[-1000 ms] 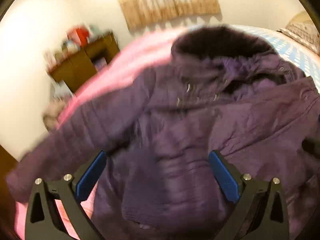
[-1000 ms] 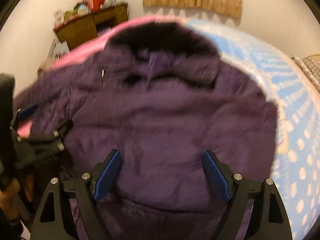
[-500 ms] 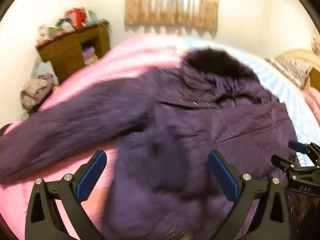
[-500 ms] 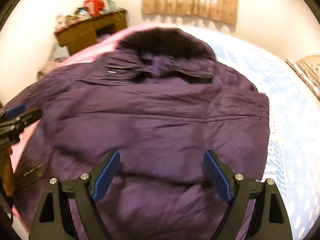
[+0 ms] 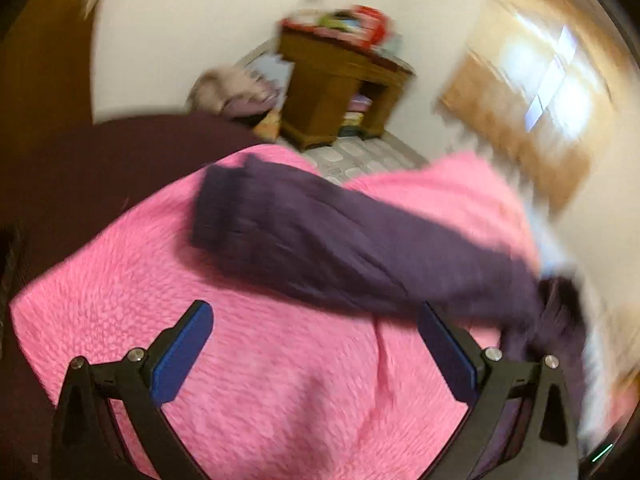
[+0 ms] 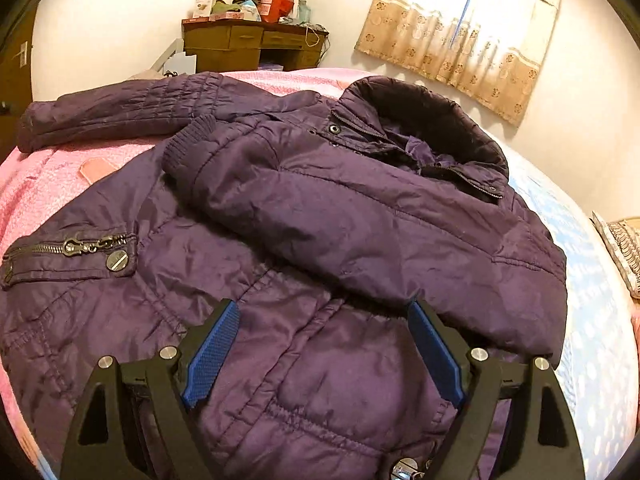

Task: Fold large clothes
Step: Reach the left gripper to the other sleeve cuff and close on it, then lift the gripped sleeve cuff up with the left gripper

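Note:
A dark purple padded jacket [image 6: 320, 240] with a fur-edged hood [image 6: 432, 120] lies front up on the bed. One sleeve [image 6: 360, 220] is folded across the chest; the other sleeve [image 6: 120, 112] stretches out to the left. My right gripper [image 6: 324, 332] is open and empty, just above the jacket's lower front. In the blurred left wrist view the outstretched sleeve [image 5: 340, 244] lies on the pink blanket [image 5: 280, 380]. My left gripper [image 5: 314, 340] is open and empty above the blanket, short of the sleeve.
A wooden desk [image 6: 252, 46] with clutter on top stands by the far wall and also shows in the left wrist view [image 5: 340, 84]. A curtained window [image 6: 460, 36] is at the back right. A blue dotted sheet [image 6: 592, 320] covers the bed's right side.
My left gripper has swung left, away from the jacket body, and now faces the outstretched sleeve. My right gripper has steadied over the jacket front. Both stay open.

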### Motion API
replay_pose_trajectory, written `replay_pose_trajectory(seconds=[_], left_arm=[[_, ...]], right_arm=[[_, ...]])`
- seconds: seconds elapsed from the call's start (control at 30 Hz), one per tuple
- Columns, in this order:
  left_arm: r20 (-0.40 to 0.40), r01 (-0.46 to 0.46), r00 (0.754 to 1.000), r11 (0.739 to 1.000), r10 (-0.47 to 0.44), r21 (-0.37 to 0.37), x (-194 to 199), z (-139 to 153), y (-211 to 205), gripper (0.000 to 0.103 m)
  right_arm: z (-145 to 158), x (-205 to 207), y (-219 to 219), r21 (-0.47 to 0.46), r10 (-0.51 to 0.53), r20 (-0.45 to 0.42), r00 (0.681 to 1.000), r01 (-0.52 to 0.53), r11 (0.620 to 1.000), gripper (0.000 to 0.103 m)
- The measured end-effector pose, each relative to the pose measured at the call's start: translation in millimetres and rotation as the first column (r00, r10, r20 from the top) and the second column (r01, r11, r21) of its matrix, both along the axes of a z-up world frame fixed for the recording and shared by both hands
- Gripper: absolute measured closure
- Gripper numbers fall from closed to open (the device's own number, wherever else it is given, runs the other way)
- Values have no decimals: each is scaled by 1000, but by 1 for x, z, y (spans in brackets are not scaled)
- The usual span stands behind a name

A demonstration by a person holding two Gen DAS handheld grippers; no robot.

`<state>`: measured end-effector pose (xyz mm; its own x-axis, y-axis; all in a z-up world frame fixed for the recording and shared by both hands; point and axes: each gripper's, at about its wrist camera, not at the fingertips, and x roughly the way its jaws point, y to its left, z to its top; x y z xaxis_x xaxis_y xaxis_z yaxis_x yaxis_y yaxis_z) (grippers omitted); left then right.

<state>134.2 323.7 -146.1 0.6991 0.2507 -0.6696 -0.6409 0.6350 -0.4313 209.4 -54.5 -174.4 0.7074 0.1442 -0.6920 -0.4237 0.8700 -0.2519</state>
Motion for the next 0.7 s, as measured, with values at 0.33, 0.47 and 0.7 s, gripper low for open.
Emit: replay_pose_trajectory(seconds=[0.33, 0.47, 0.7], left_arm=[[218, -48, 966, 926, 138, -375, -4, -47, 55, 0], [245, -25, 959, 902, 144, -431, 9, -60, 62, 0], [213, -91, 956, 893, 203, -442, 23, -67, 89, 1]], right_arm=[[-5, -17, 21, -144, -11, 106, 994, 27, 989, 12], [-5, -15, 19, -145, -10, 110, 994, 26, 989, 12], [-5, -16, 20, -162, -10, 132, 991, 32, 986, 12]])
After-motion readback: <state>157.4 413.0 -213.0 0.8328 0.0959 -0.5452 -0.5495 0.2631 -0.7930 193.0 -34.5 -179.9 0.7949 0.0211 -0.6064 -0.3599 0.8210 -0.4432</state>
